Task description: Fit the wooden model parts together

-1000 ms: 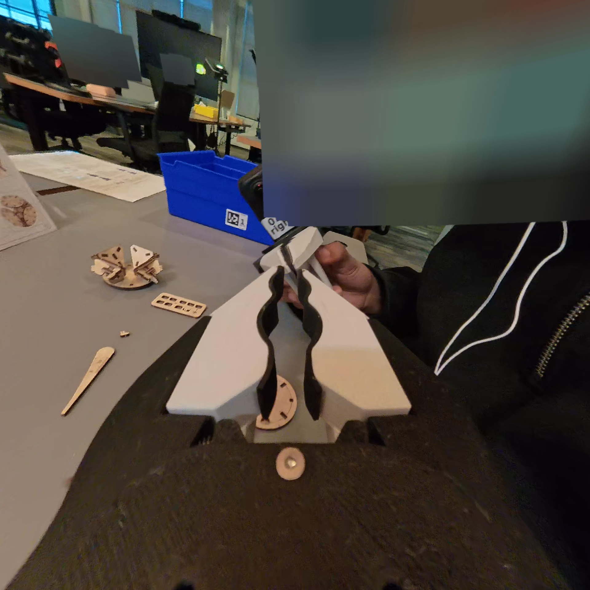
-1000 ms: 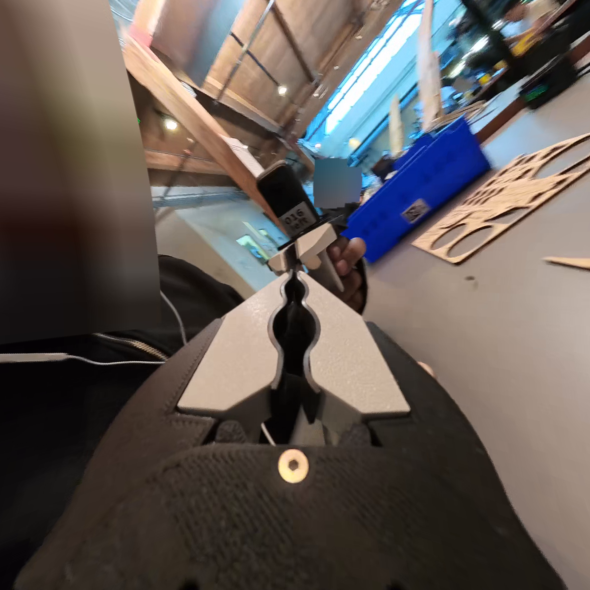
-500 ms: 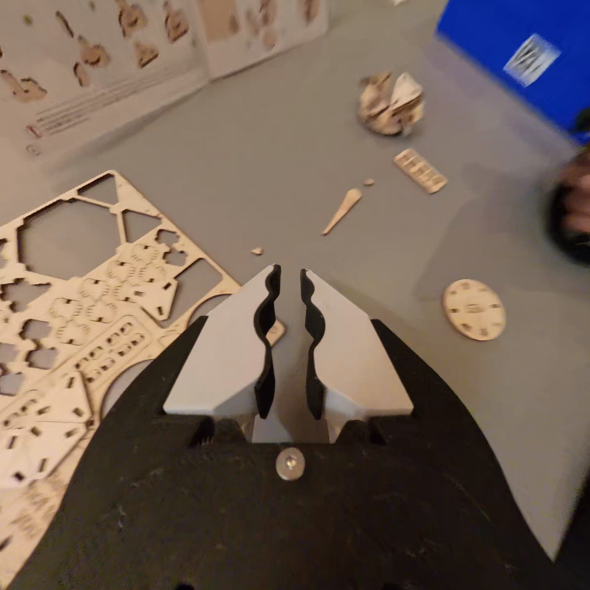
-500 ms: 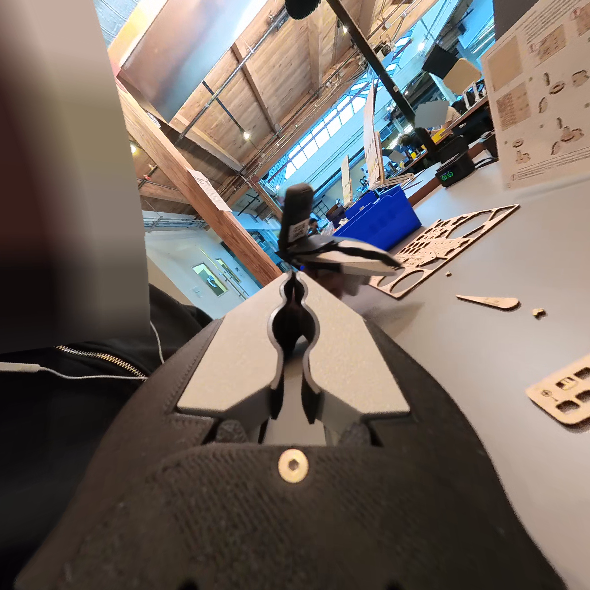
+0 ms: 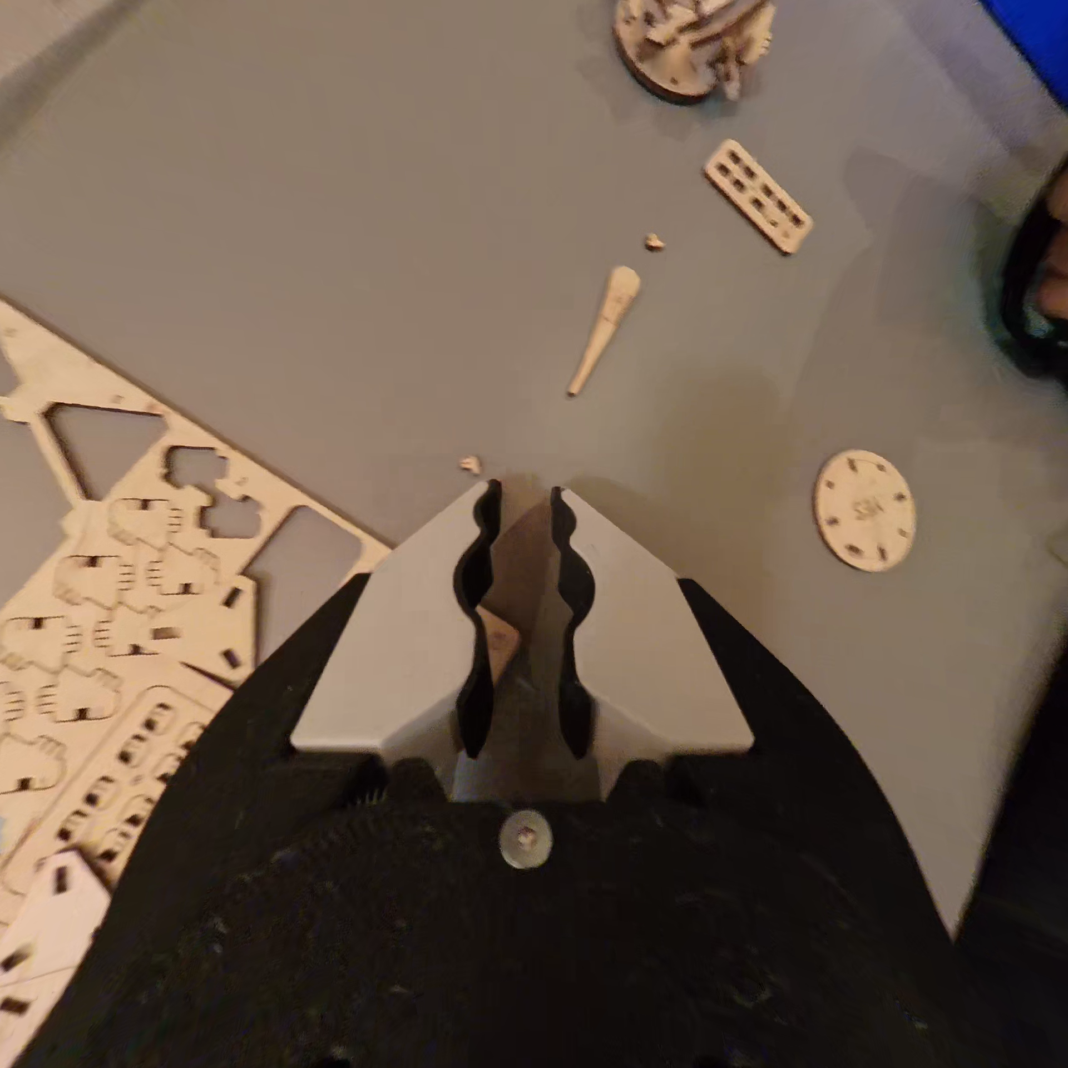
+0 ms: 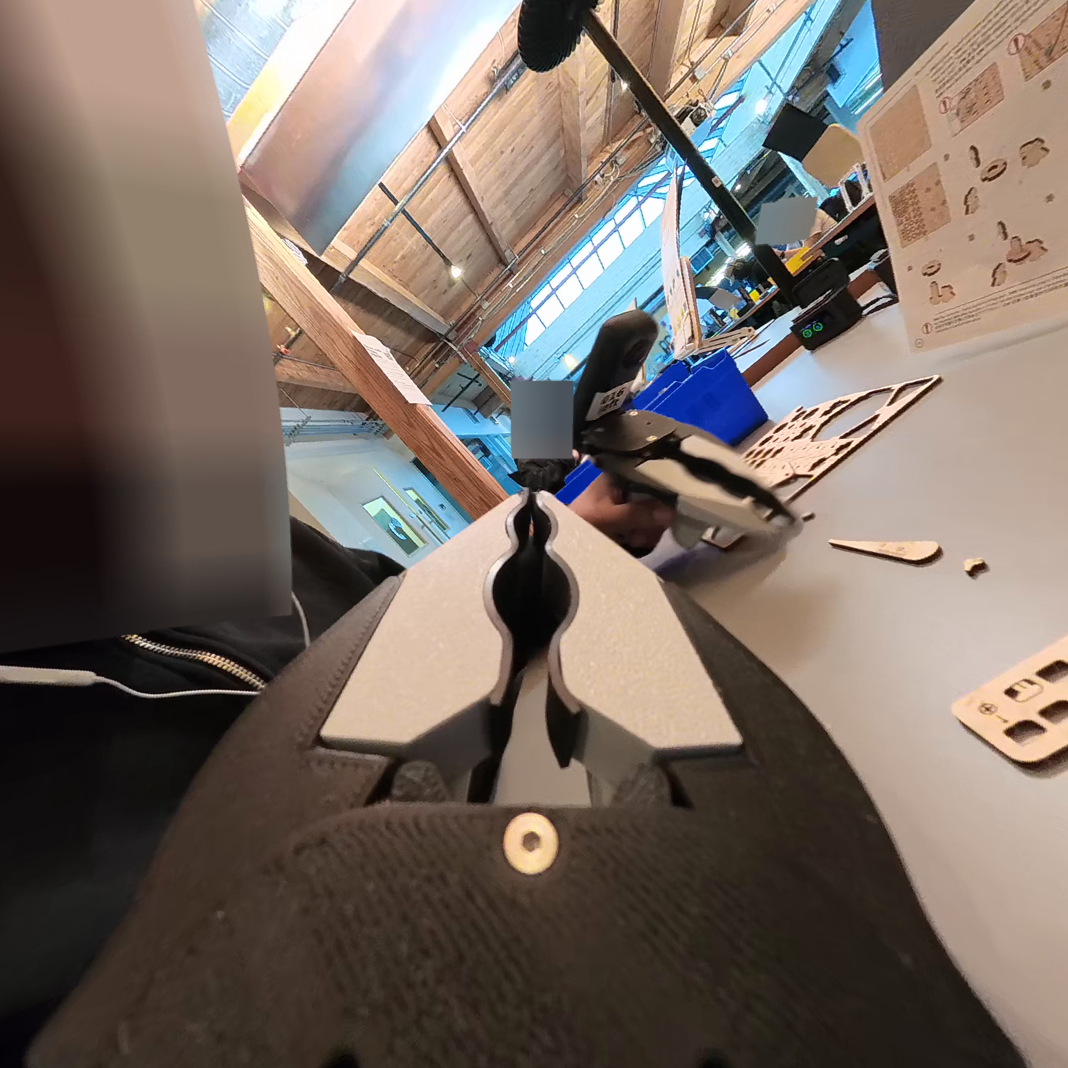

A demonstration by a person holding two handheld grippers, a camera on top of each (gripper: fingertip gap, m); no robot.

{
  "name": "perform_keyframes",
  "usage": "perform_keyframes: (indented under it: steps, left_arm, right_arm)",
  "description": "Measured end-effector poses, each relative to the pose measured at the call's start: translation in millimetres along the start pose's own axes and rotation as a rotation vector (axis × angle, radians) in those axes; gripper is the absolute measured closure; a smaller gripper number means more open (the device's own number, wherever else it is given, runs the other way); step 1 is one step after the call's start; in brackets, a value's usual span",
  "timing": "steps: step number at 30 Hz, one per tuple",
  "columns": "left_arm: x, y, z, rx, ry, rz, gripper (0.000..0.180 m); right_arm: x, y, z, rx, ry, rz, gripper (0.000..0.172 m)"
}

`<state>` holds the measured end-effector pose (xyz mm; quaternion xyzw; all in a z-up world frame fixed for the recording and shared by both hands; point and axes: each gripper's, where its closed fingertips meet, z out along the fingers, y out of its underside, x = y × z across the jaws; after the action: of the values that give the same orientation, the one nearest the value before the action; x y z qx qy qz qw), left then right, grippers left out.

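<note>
My left gripper (image 5: 525,491) points down at the grey table (image 5: 289,231); its jaws stand a little apart with nothing between the fingertips. A wooden piece's corner (image 5: 501,641) lies on the table beneath the jaws. A round wooden disc (image 5: 865,518) with notches lies flat to the right. A small wood crumb (image 5: 470,463) sits just ahead of the left fingertip. In the right wrist view my left gripper (image 6: 777,516) hovers low over the table. My right gripper (image 6: 530,503) is shut, raised at the table's near edge, with nothing visible in it.
A laser-cut wooden sheet (image 5: 115,578) lies left, also in the right wrist view (image 6: 832,433). A pointed stick (image 5: 607,323), a slotted strip (image 5: 757,195) and a small round assembly (image 5: 688,40) lie ahead. A blue bin (image 6: 711,399) and an instruction sheet (image 6: 971,173) stand behind. Across from one pair of fingers to the other is roughly 20 cm. The round wooden disc (image 5: 865,518) is about equally far from each gripper, around 15 cm.
My left gripper has swung from level, facing the right gripper, down over the table and opened a little. The disc seen between its fingers a second ago now lies on the table.
</note>
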<state>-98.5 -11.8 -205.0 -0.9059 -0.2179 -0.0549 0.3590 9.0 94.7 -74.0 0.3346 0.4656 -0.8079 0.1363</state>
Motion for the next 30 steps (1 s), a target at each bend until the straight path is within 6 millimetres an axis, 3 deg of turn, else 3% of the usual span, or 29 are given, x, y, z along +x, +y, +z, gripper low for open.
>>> perform_keyframes:
  steps: [4, 7, 12, 18, 25, 30]
  left_arm:
    - [15.3, -9.5, -10.3, 0.063, 0.033, 0.056, 0.169]
    - [-4.5, -20.7, -15.2, 0.128, -0.057, 0.032, 0.169]
    - [-24.3, -11.1, -3.5, 0.049, -0.102, 0.042, 0.174]
    - [-23.3, -4.7, 1.9, -0.006, -0.059, 0.092, 0.175]
    - [-5.3, -3.9, 6.9, -0.016, 0.015, 0.144, 0.176]
    - [-10.2, -12.8, -1.8, 0.030, 0.015, 0.127, 0.177]
  right_arm:
    - [0.5, -1.3, -0.2, 0.011, -0.012, 0.023, 0.172]
    - [0.4, -1.3, 0.2, 0.012, -0.017, 0.029, 0.172]
    - [1.1, -2.1, -0.9, 0.017, -0.012, 0.029, 0.172]
    - [0.3, -3.0, -1.1, 0.023, -0.018, 0.034, 0.172]
    - [0.7, -3.3, -1.3, 0.026, -0.021, 0.045, 0.172]
    - [0.8, -3.4, -1.4, 0.027, -0.022, 0.047, 0.172]
